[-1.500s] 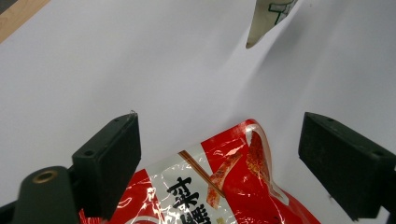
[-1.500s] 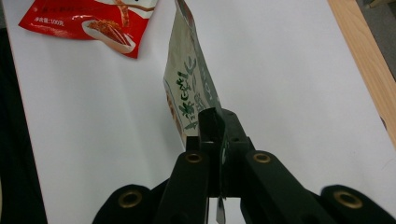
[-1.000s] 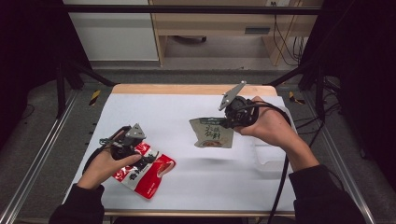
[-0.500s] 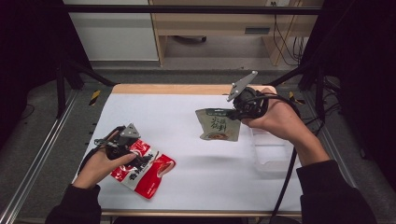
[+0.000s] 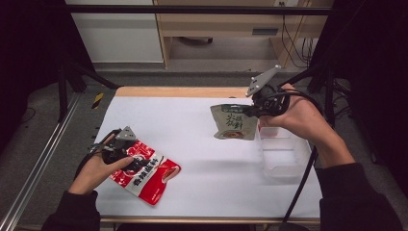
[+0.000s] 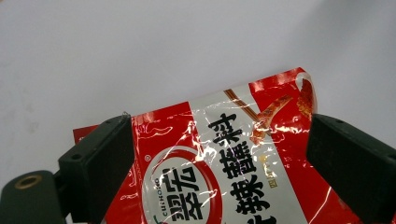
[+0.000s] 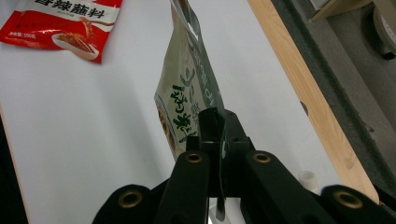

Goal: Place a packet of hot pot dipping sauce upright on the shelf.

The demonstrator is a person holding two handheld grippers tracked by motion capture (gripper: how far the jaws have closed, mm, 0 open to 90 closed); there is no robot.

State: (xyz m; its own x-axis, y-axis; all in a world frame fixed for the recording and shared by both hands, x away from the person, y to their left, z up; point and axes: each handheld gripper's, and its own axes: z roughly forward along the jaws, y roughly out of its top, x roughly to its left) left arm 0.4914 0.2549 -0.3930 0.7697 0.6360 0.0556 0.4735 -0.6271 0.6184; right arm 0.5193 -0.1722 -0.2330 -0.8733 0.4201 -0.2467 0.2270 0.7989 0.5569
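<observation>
My right gripper (image 5: 256, 110) is shut on the edge of a green seasoning pouch (image 5: 234, 122), which hangs in the air beside a clear plastic box (image 5: 285, 166) at the table's right. In the right gripper view the jaws pinch the green pouch (image 7: 189, 88) edge-on at the gripper (image 7: 218, 126). A red and white sauce pouch (image 5: 146, 175) lies flat at the front left. My left gripper (image 5: 126, 161) rests low over it, open, its jaws straddling the red pouch (image 6: 219, 168) without pressing it; the gripper (image 6: 219, 154) stands wide.
The white tabletop (image 5: 192, 144) has a wooden far edge (image 5: 183, 91). A metal rail (image 5: 43, 163) runs along the left side. Black frame posts and cables stand at the right (image 5: 327, 82). A cable trails from the right gripper down past the box.
My right gripper has lifted the green pouch up and to the right, toward the clear box. The left gripper has stayed over the red pouch.
</observation>
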